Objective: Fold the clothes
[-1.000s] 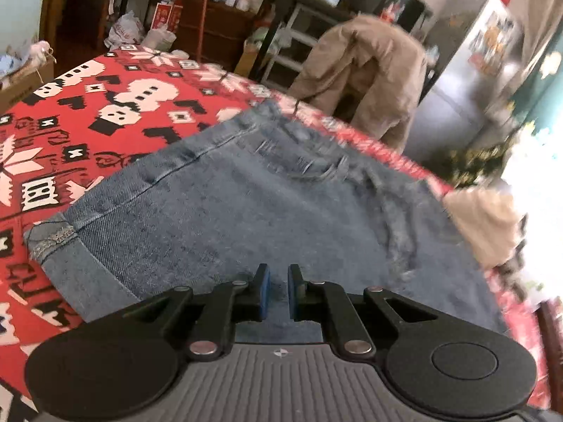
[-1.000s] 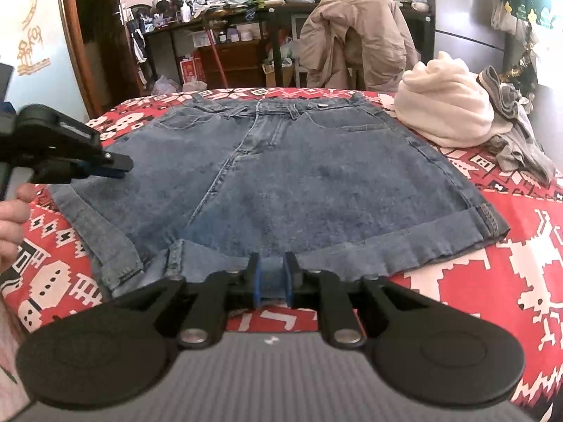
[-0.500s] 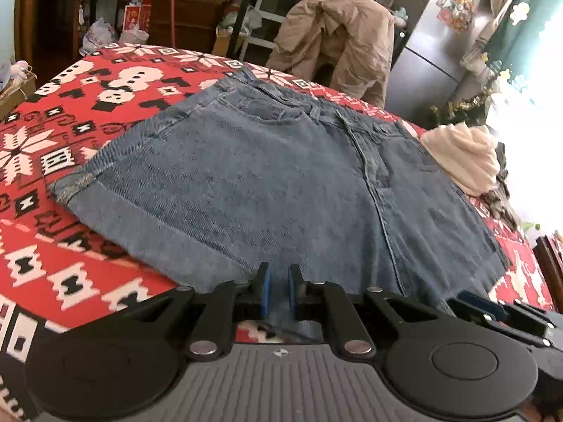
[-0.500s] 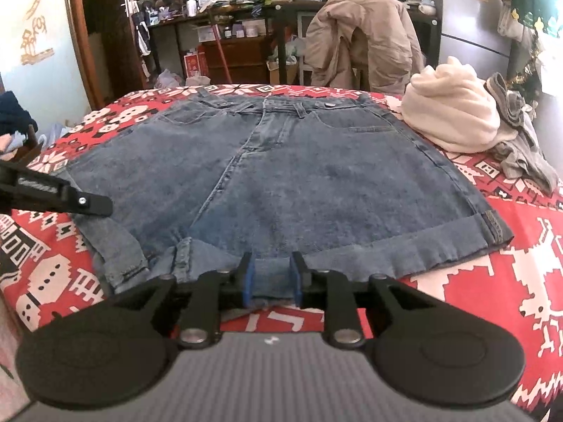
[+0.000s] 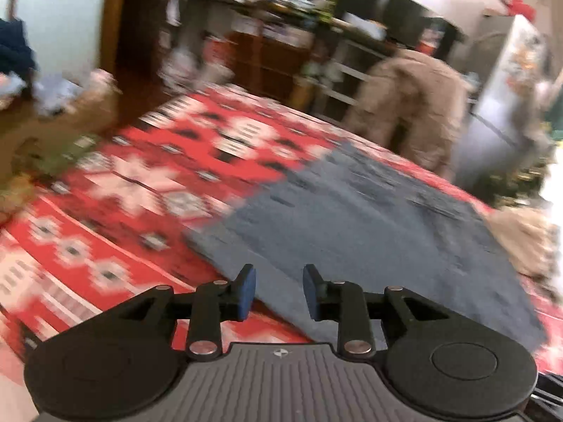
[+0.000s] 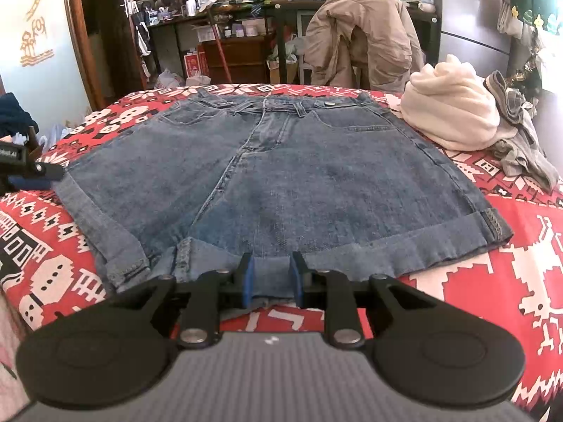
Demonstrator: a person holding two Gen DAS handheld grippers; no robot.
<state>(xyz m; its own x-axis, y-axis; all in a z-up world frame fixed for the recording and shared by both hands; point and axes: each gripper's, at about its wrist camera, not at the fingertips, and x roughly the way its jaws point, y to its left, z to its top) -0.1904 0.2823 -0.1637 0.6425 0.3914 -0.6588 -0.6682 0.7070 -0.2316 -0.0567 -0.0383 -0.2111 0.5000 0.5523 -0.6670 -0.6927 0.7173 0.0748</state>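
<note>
Two tongs, both loosened: your left tongs (image 5: 278,292) have let go and are spreading, nothing between them, swung out beyond the left leg; your right tongs (image 6: 271,281) stand apart around the near cuff. Blue denim cuffed shorts (image 6: 281,176) lie flat, unfolded, on the red patterned bed cover (image 6: 510,281) ahead; regrip next.
</note>
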